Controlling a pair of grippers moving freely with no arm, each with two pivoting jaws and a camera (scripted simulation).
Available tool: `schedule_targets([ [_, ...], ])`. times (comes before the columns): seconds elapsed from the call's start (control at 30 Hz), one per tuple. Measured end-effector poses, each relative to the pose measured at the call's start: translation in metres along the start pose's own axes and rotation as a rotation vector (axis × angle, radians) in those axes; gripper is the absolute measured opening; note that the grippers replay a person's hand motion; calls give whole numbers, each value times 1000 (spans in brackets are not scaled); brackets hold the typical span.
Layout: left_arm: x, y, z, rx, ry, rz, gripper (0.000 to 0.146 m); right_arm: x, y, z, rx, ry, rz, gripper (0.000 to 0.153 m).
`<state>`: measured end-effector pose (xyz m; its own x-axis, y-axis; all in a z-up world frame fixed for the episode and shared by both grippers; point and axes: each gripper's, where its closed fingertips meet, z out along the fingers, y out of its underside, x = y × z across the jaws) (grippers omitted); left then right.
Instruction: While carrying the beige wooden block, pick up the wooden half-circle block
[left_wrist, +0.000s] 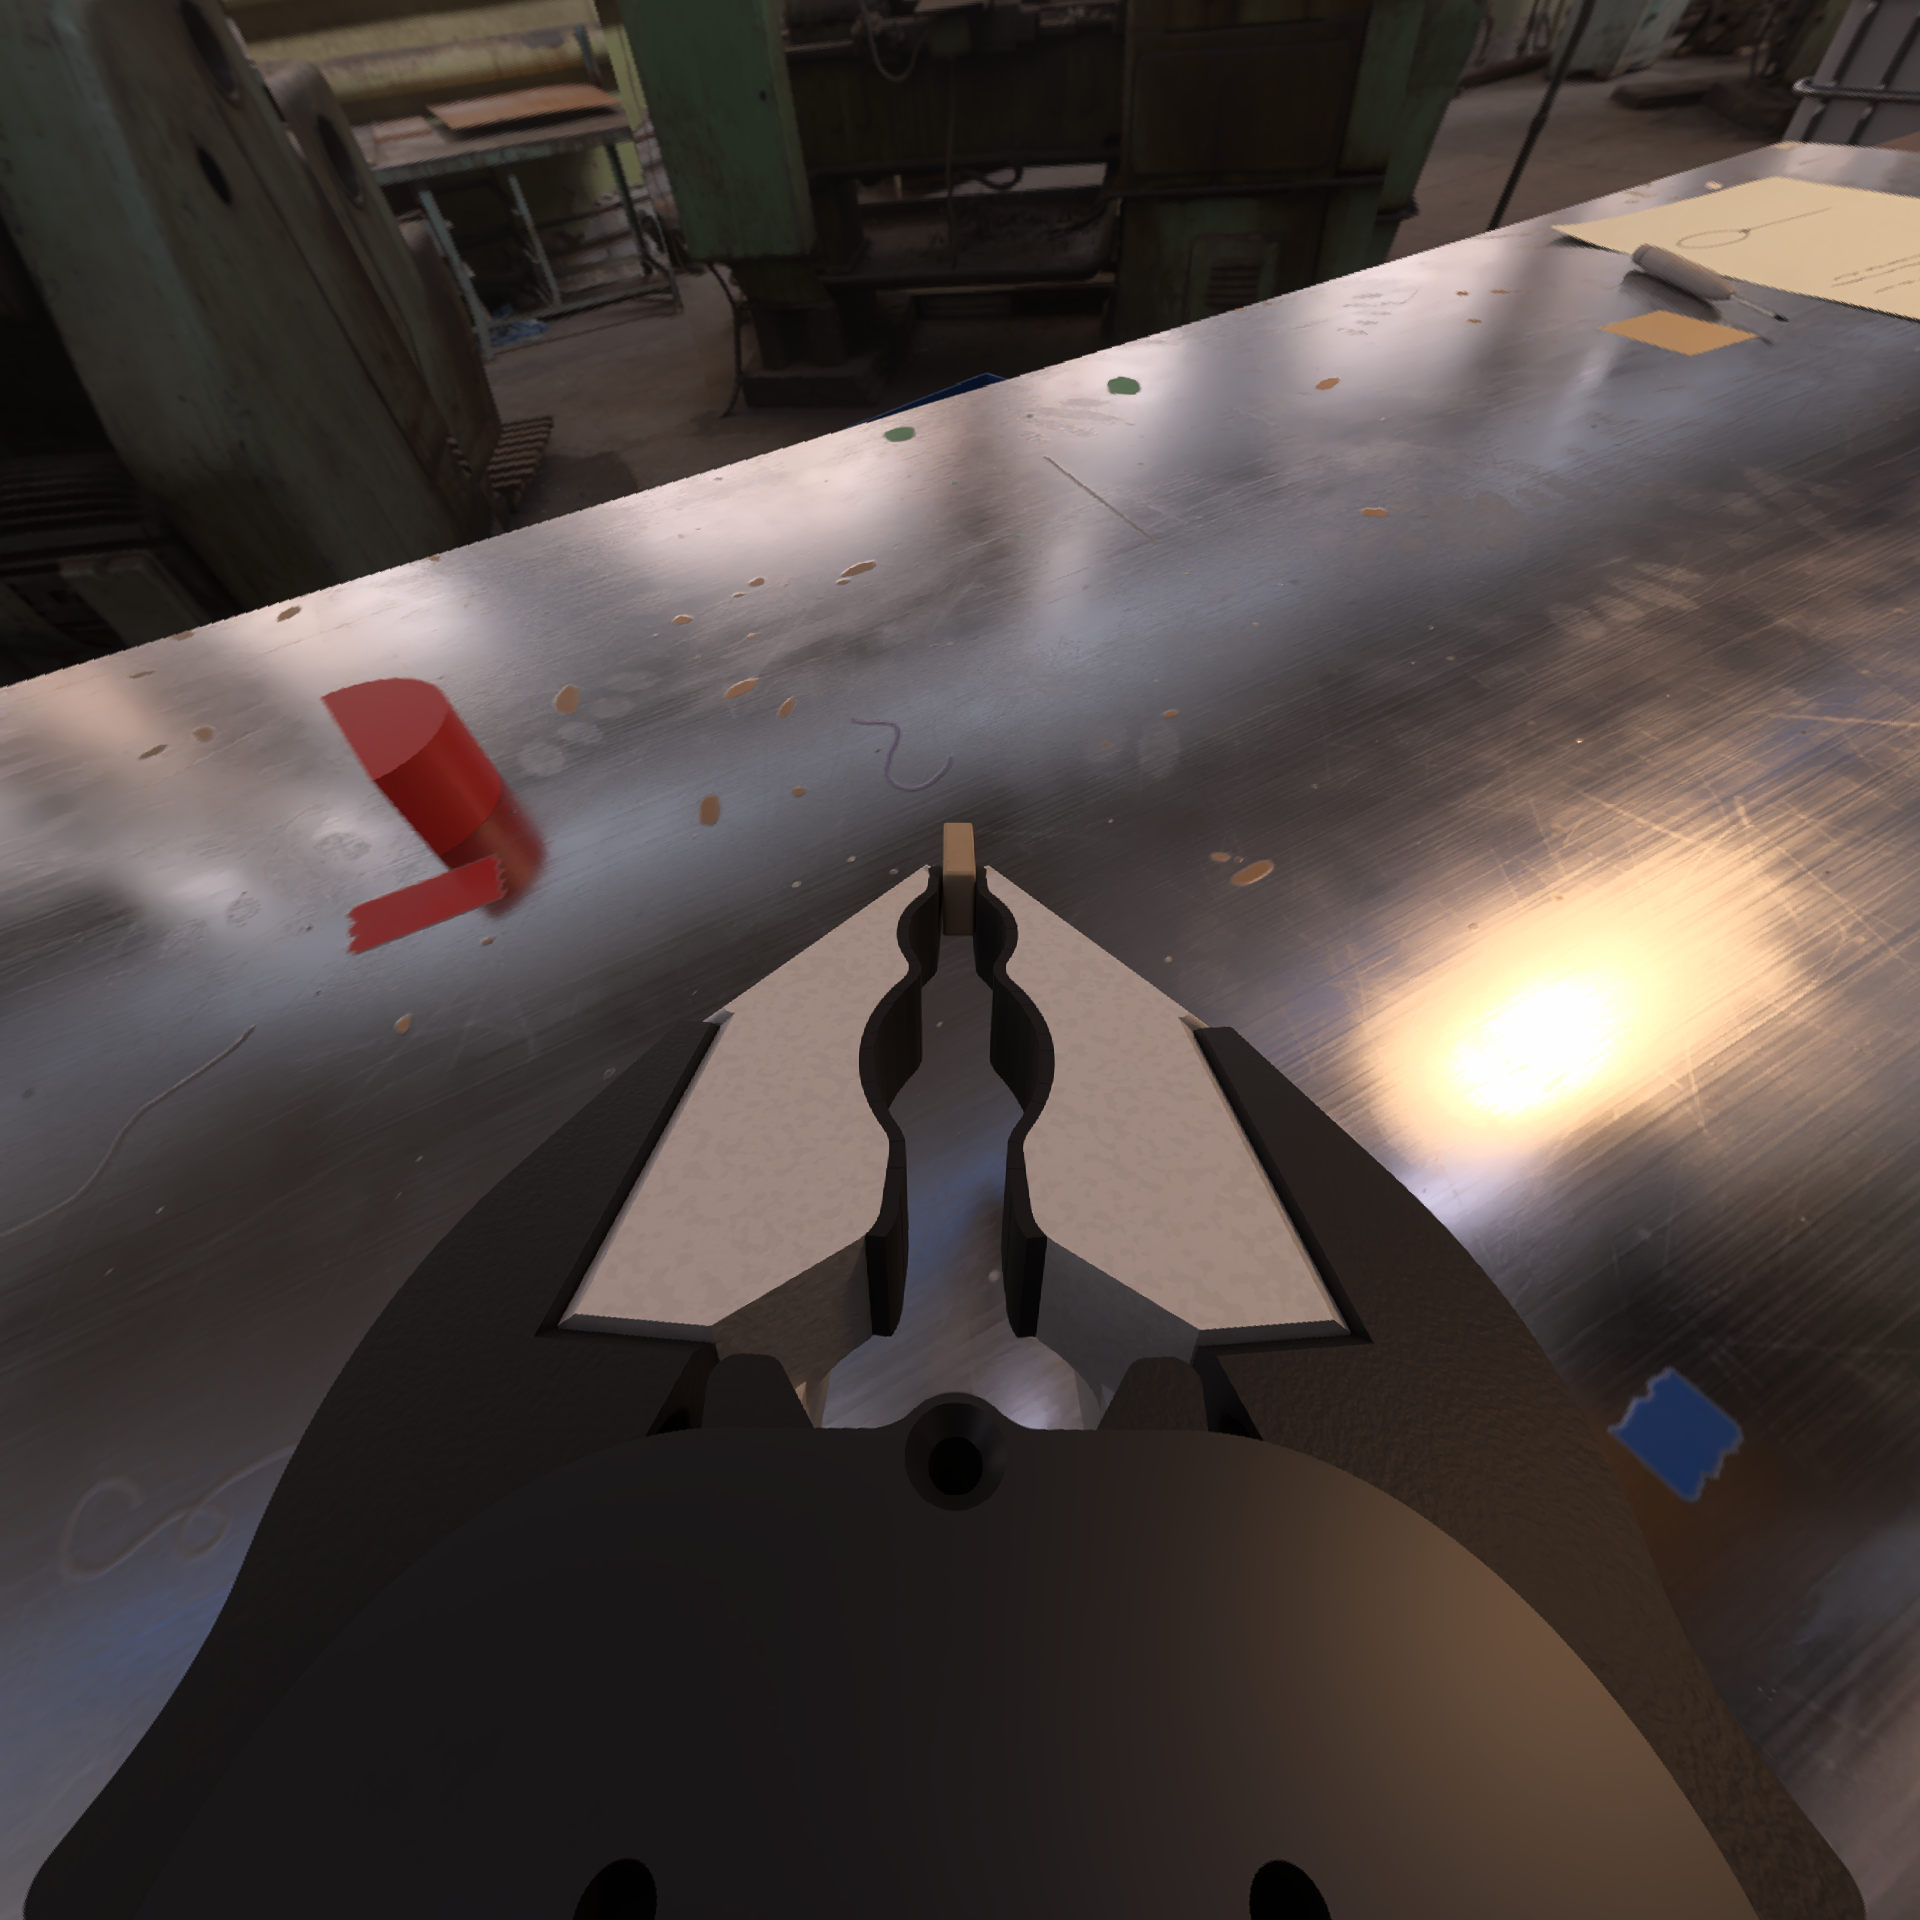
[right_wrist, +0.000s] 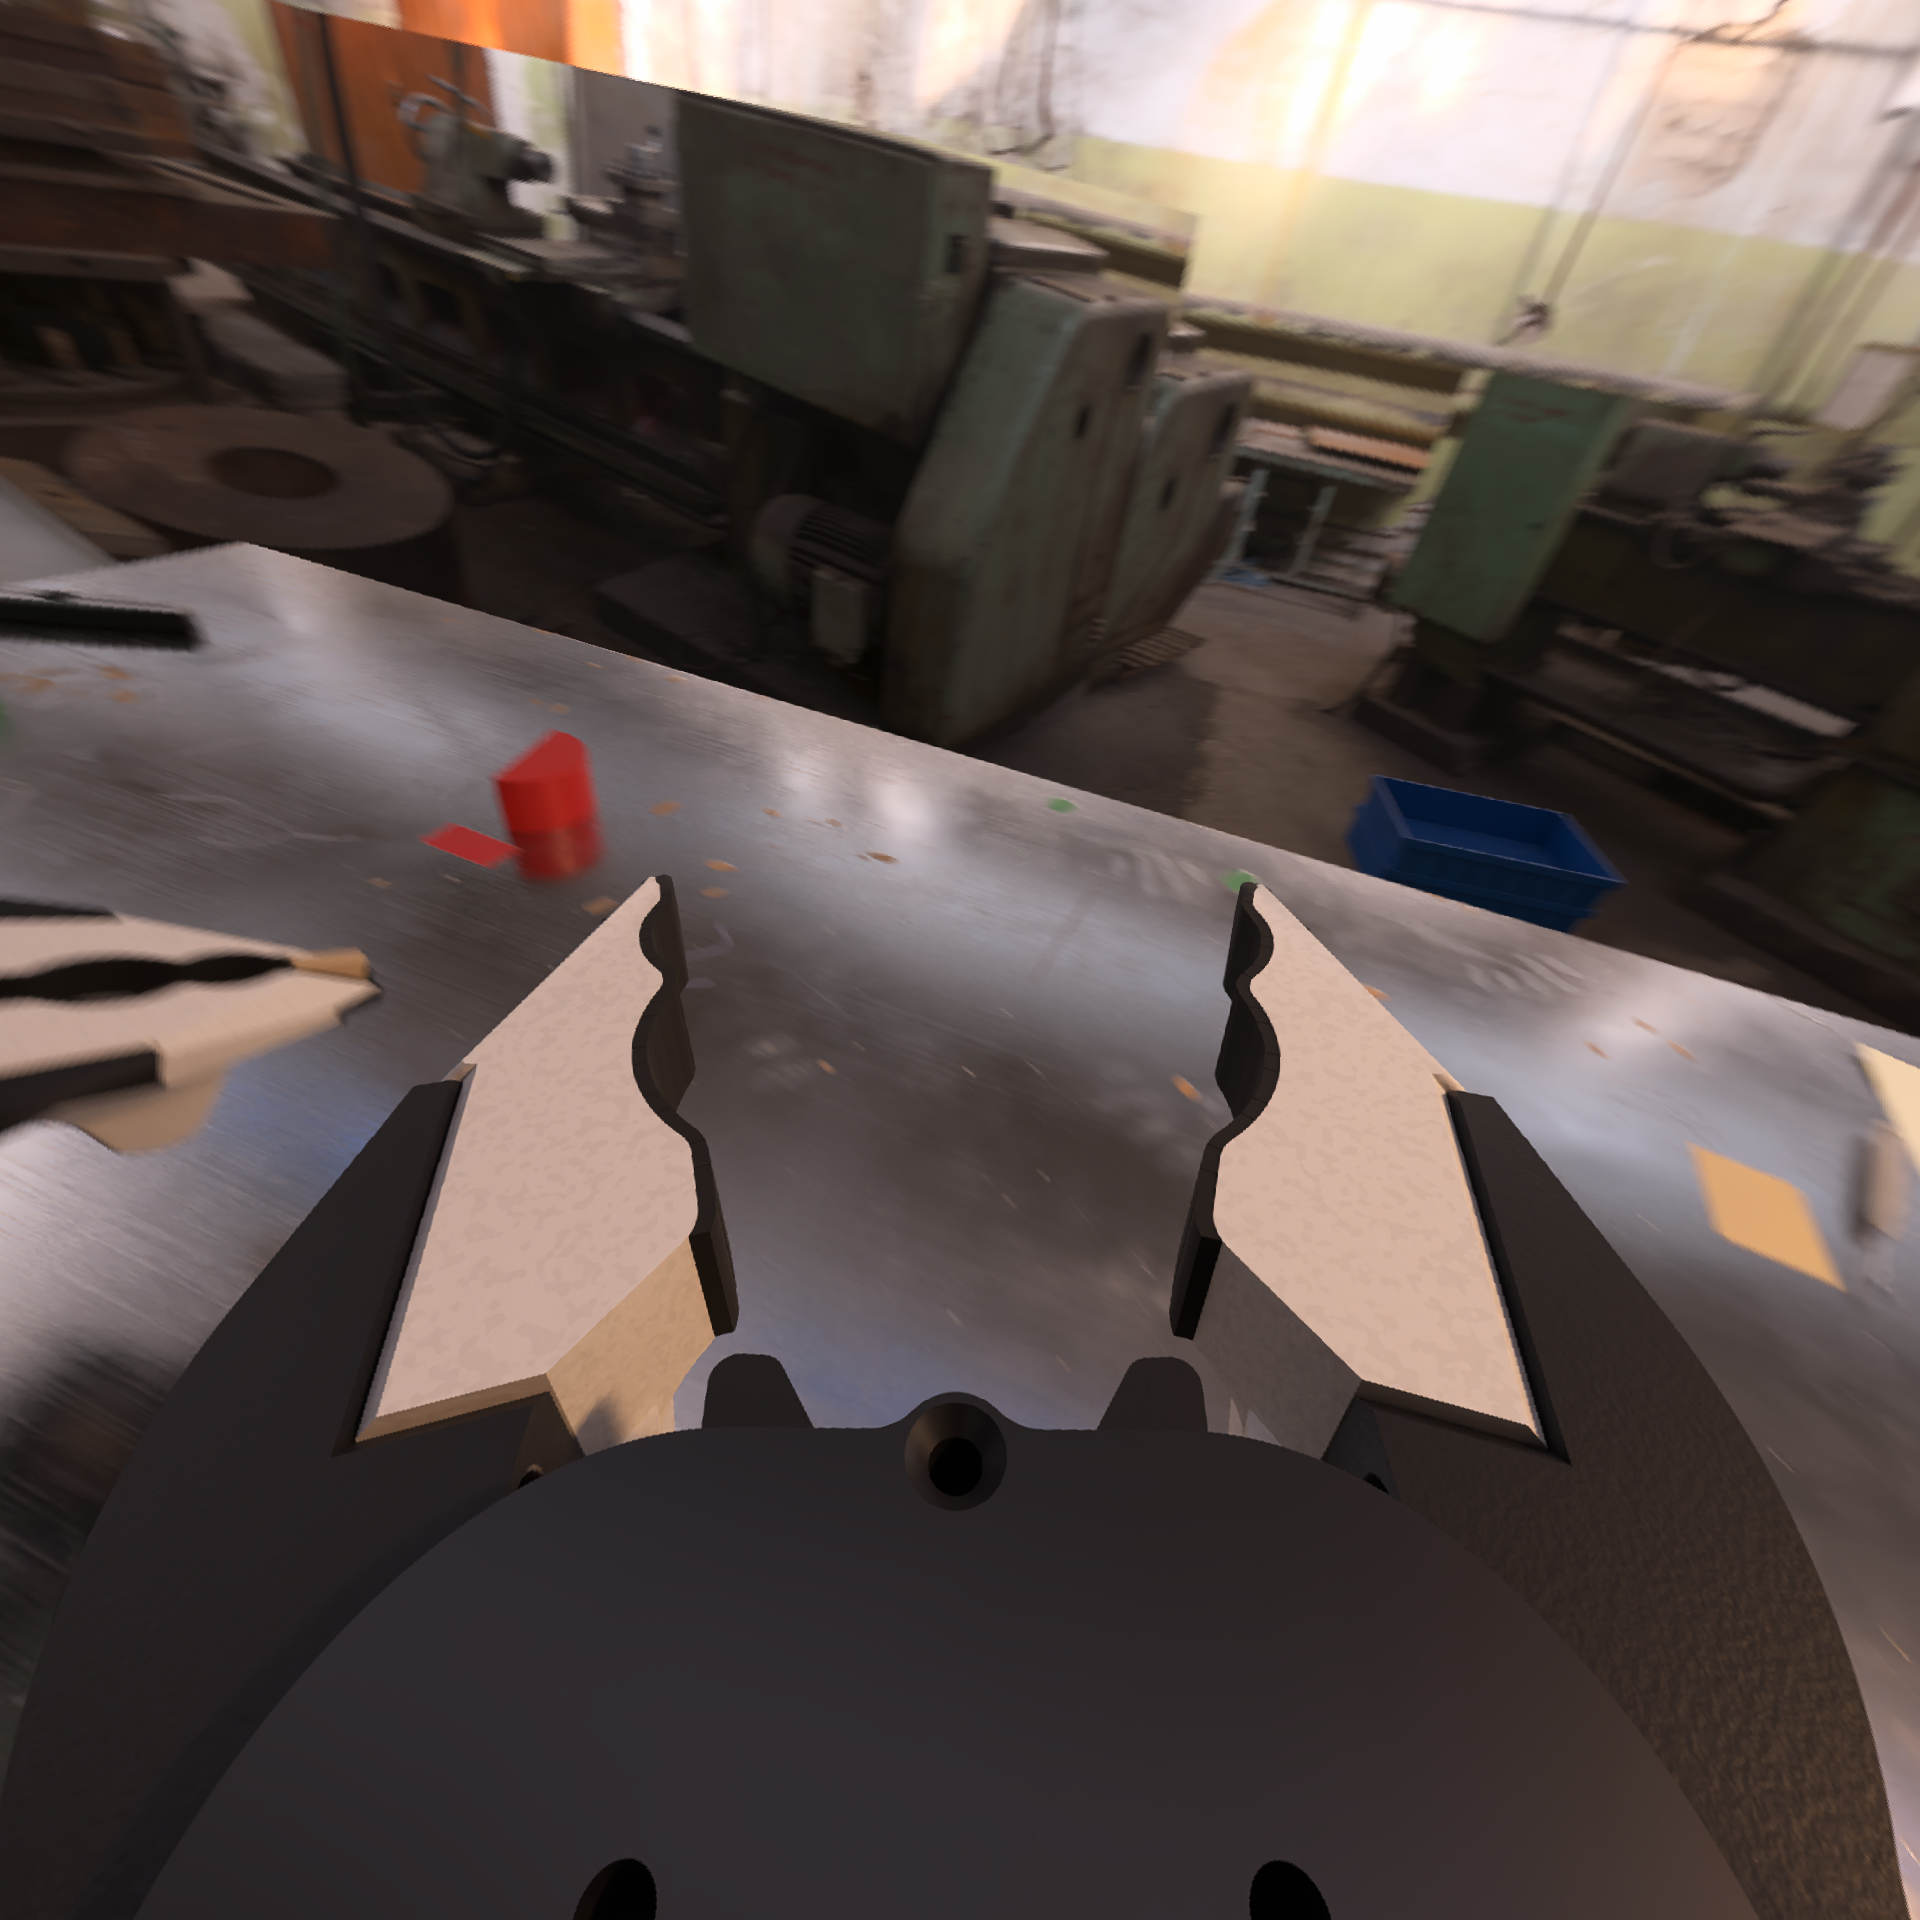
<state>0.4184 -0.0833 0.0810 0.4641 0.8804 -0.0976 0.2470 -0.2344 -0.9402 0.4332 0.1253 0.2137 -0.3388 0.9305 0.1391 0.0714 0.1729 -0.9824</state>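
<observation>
My left gripper (left_wrist: 957, 878) is shut on a small beige wooden block (left_wrist: 958, 875) pinched at its fingertips, held above the metal table (left_wrist: 1351, 727). A red half-circle block (left_wrist: 436, 769) stands on the table to the left and ahead of it. In the right wrist view my right gripper (right_wrist: 956, 899) is open and empty above the table. The red half-circle block (right_wrist: 548, 795) stands ahead and to its left. The left gripper (right_wrist: 343, 982) shows at the left edge with the beige block (right_wrist: 338, 963) at its tips.
A red tape strip (left_wrist: 421, 906) lies by the red block. A blue tape piece (left_wrist: 1675, 1432), a tan patch (left_wrist: 1678, 335), a paper sheet (left_wrist: 1787, 244) and a grey pen (left_wrist: 1688, 278) lie to the right. A blue bin (right_wrist: 1481, 850) sits beyond the table's far edge.
</observation>
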Motion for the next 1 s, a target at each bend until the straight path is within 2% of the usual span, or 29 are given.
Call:
schedule_targets([
  [0.1,-10,5,-12,1,-25,-7,4,-40,-37,46,-9,-147,61,107],
  [0.2,-18,10,-24,8,-51,-19,5,-72,-69,99,-24,-207,129,108],
  [0.33,-29,15,-36,6,-80,-26,4,-106,-75,177,-178,-214,186,109],
  [0.47,-33,17,-42,19,-101,-40,4,-125,-47,247,-381,-112,249,113],
  [0.6,-35,18,-45,29,-105,-52,4,-164,-14,294,-551,-69,316,111],
  [0.63,-36,18,-45,29,-106,-54,4,-182,-10,304,-568,-112,329,104],
  [0.7,-37,18,-45,32,-106,-56,4,-207,4,320,-621,-155,260,89],
  [0.83,-37,18,-46,34,-103,-58,4,-226,47,341,-777,-55,273,80],
  [0.93,-38,18,-46,34,-100,-57,4,-241,82,346,-865,-56,242,52],
  [1.0,-38,18,-46,37,-97,-55,4,-252,105,345,-946,-76,271,47],
])
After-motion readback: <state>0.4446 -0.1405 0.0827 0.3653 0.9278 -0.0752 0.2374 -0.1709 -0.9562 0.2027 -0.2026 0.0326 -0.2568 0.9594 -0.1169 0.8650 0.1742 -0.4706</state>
